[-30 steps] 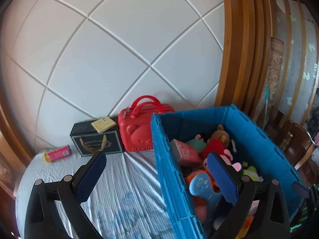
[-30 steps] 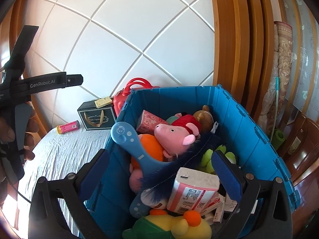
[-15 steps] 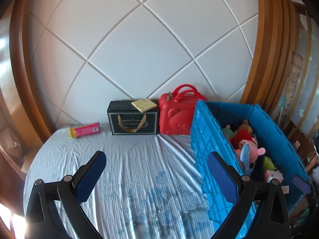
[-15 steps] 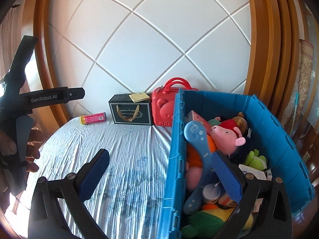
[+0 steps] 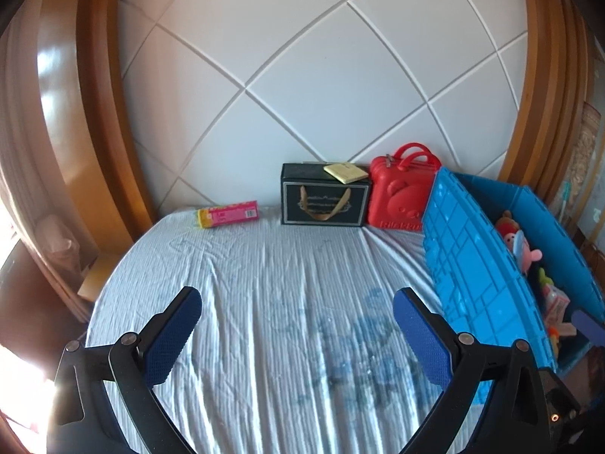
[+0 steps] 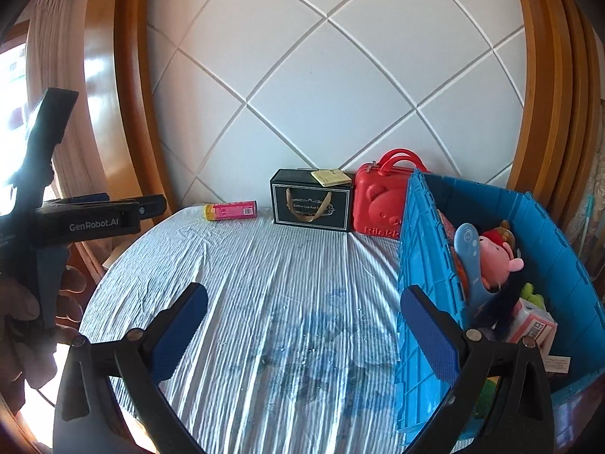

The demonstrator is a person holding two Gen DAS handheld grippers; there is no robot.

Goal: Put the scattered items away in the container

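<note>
Nearest, the left gripper [image 5: 297, 321] hangs over the striped bedsheet [image 5: 264, 283] with its blue-padded jaws spread wide and nothing between them. The right gripper [image 6: 302, 321] is likewise wide apart and empty above the same sheet, its right finger [image 6: 431, 335] in front of the near wall of the blue crate [image 6: 427, 265]. In the right wrist view, a hand [image 6: 34, 317] grips the left gripper's black handle at the far left edge.

The blue crate stands on the right side of the bed, to the right of both grippers. Inside it lie a pink pig plush [image 6: 495, 261], a blue paddle-shaped toy [image 6: 469, 253], a green plush [image 6: 531, 291] and a pink-and-white packet [image 6: 533, 323].

Further away, at the foot of the quilted white headboard [image 5: 321, 94], three things stand in a row, well apart from both grippers. On the left lies a pink tube-shaped package [image 5: 228, 214] on its side. To its right is a black gift box [image 5: 325, 202] with a gold ribbon handle, carrying a yellow notepad [image 5: 346, 172] on its lid. A red bear-face case [image 5: 401, 198] stands just beside the box, touching the crate's far left corner.
</note>
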